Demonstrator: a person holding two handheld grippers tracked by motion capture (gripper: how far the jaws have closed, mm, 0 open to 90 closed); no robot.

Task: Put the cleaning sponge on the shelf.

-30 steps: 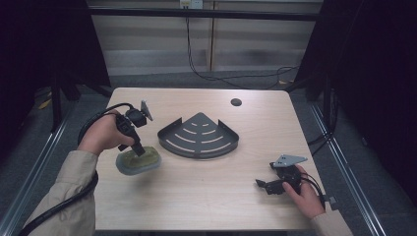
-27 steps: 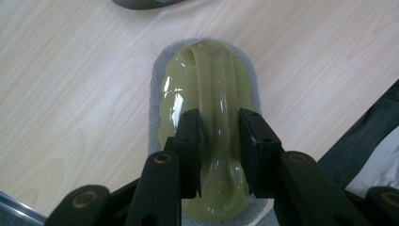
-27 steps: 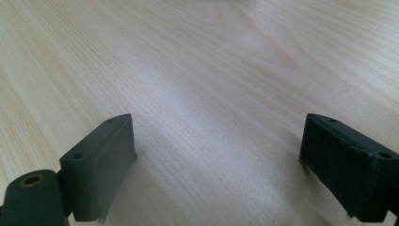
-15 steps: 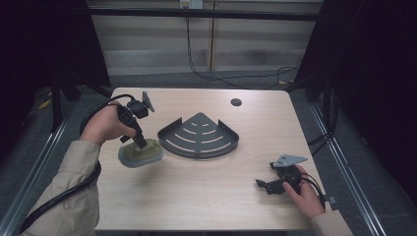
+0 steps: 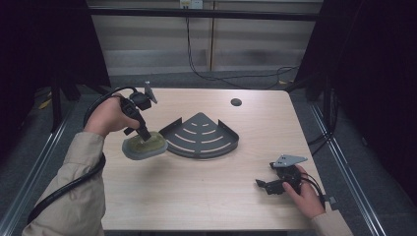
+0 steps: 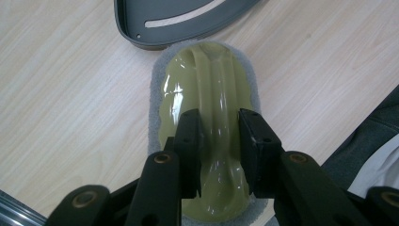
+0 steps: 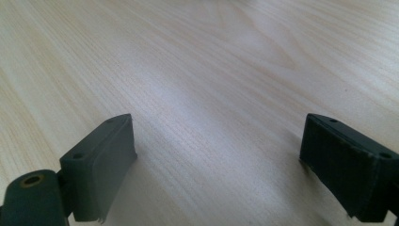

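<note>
Scrubber now beside rack edge

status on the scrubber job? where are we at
Done: left gripper is shut on the scrubber, clamping its olive handle ridge. In hand: scrubber is lifted beside the dark corner tray, its far end at the tray's rim. Left: probably moving it onto the tray; it isn't there yet. Right gripper sits open, idle, over bare table.
</note>
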